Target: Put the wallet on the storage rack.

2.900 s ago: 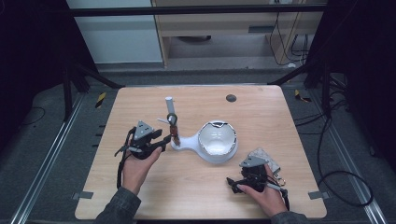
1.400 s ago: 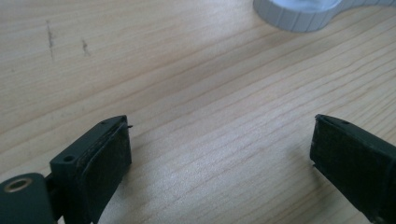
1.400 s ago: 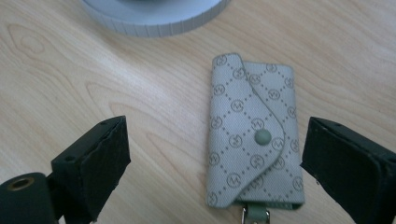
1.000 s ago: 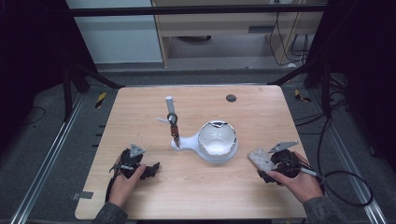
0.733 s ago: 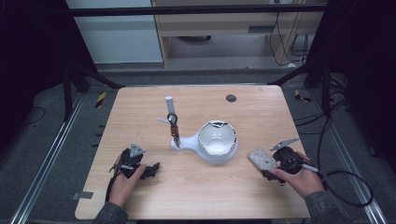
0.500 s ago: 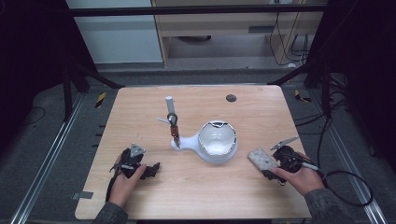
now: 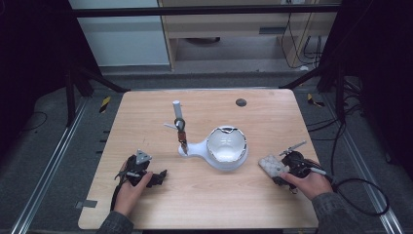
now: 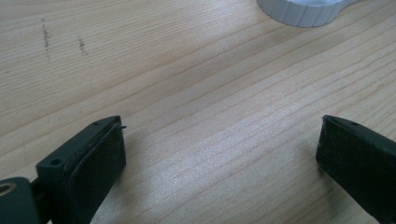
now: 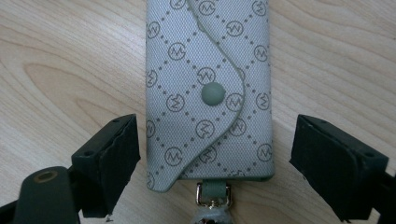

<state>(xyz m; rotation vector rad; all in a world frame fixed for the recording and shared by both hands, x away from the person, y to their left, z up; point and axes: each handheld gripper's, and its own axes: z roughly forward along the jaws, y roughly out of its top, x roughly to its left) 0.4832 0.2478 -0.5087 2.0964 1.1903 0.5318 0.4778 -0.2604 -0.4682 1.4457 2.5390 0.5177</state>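
We see a light wooden table (image 7: 204, 195) on a dark floor, with a pale cabinet and black frame bars behind it. Near its middle stands a white bowl-shaped holder (image 7: 226, 151) with an upright rod. The grey monogram key pouch (image 9: 208, 88) lies flat on the table between the 2 jaws of the right gripper (image 9: 215, 163), which stand apart, touching neither side. The left gripper (image 8: 219, 154) rests low over bare wood, its jaws wide apart.

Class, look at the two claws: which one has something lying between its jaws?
The right claw: a grey patterned pouch lies between its open jaws. The left claw frames bare table.
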